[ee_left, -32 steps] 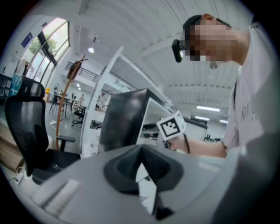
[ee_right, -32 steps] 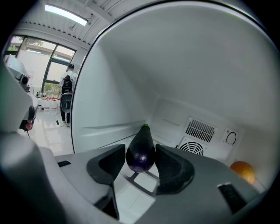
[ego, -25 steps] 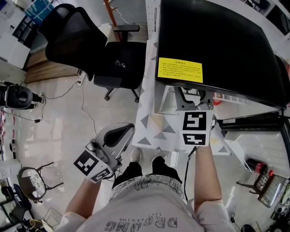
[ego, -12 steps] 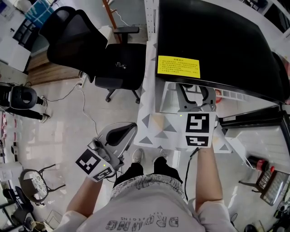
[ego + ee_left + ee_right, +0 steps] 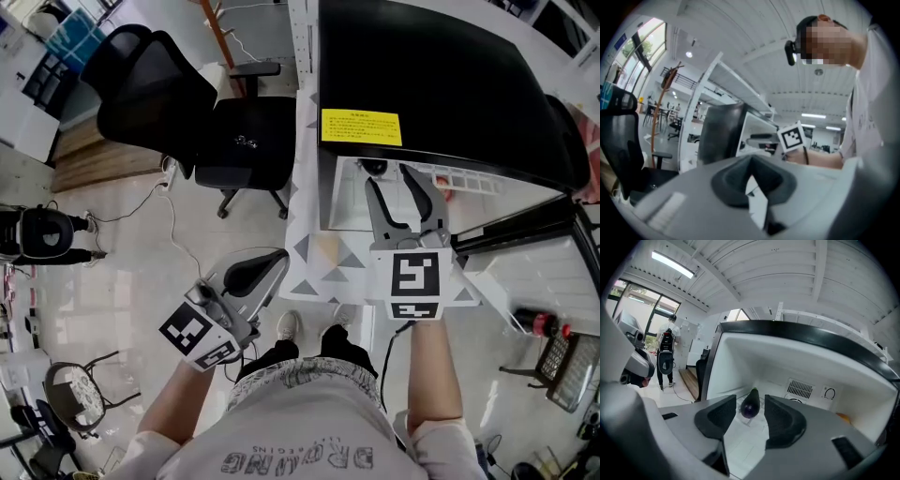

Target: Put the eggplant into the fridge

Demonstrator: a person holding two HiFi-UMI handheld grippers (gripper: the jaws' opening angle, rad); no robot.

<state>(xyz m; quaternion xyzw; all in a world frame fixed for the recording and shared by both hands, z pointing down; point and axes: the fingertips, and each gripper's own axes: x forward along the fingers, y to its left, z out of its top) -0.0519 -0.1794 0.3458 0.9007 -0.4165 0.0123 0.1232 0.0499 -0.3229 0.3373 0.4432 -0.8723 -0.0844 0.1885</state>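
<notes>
Holds nothing in the right gripper (image 5: 397, 192): jaws wide apart, just closing a little, with the eggplant (image 5: 750, 405) lying untouched beyond them inside the fridge (image 5: 736, 366). Holds nothing in the left gripper (image 5: 751, 174) either, jaws pressed together.

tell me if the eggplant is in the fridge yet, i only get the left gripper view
observer: Yes. The right gripper view shows the eggplant lying on the white bottom surface inside the fridge, stem end toward the back.
operator: is the right gripper holding it
observer: No. The right gripper has its fingers apart. They have just been closing a little with nothing pressed between them. The eggplant shows in the gap, clear of both.
operator: anything else on the back wall
observer: A vent grille with a round dial beside it.
</notes>
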